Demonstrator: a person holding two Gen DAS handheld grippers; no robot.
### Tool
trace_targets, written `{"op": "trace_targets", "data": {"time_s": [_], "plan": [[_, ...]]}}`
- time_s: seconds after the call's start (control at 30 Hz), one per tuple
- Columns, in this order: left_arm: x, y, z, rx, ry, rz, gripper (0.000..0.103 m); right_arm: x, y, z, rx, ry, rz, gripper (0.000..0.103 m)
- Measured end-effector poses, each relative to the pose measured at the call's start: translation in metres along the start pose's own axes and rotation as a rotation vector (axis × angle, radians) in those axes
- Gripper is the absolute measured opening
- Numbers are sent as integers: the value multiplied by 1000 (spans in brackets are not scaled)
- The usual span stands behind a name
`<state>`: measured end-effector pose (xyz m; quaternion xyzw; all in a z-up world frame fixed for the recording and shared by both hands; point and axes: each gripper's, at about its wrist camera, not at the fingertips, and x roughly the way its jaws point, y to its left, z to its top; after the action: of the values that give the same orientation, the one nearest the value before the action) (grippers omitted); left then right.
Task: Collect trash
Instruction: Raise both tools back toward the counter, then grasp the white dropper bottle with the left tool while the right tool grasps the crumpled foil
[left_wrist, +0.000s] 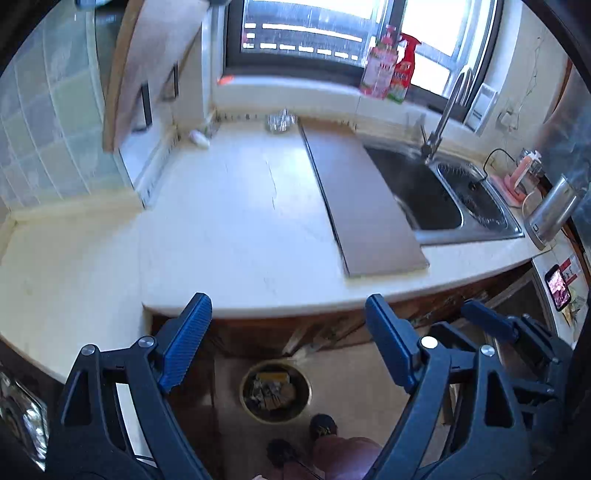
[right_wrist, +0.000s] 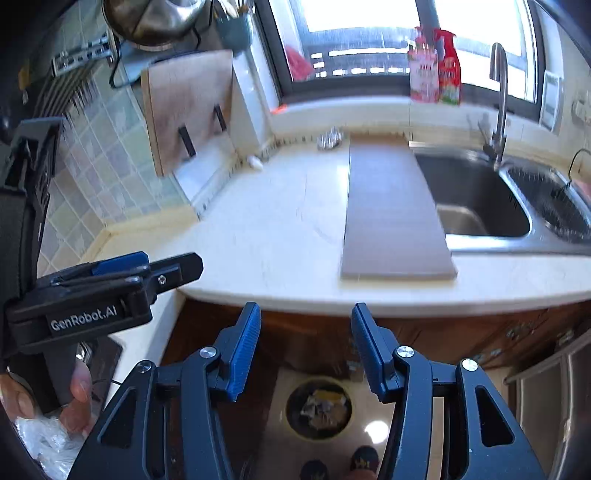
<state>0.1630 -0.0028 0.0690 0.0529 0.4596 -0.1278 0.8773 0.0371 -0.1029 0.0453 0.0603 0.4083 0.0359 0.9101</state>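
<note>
White lettering reading "GenRobot.AI" runs along the black plastic body of the left gripper, seen side-on at 9 o'clock in the right wrist view; a bare hand grips its handle. From that side I cannot tell its gap, but its own camera shows the left gripper with ribbed blue fingers spread wide apart and nothing between them. The right gripper also has its ribbed blue fingers apart and empty.

Both hang past the rounded edge of a pale cream stone counter. Down on the glossy floor at 6 o'clock stands a round, dark trash bin with a brassy rim, holding crumpled scraps of paper and foil; the same bin sits between the left fingers in that view.

A flat grey-brown rectangular board lies on the counter, touching the stainless steel sink at 3 o'clock. On the window sill at 1 o'clock stand a pink pump bottle and a red spray bottle; their labels are too blurred to read.
</note>
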Motion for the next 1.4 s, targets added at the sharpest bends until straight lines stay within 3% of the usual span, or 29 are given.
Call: {"op": "trace_targets", "data": {"time_s": [0.13,0.3,0.5,0.9,1.1,1.4], "plan": [[-22,-2,48,9,-68,45,83,-30,7,45,-16,-67,2,61],[-33,11,103,-9,-138,99,83,-35,4,129,-20,-119,15,66],[9,34,159,-84,-126,160,83,3,-13,225,-46,-132,31,70],[169,62,243,-217,28,266,83,189,-75,371,-80,20,142,70],[241,83,277,-269,87,300,83,285,-97,424,-87,79,180,70],[340,122,299,-343,161,352,83,422,-100,458,-93,144,201,70]]}}
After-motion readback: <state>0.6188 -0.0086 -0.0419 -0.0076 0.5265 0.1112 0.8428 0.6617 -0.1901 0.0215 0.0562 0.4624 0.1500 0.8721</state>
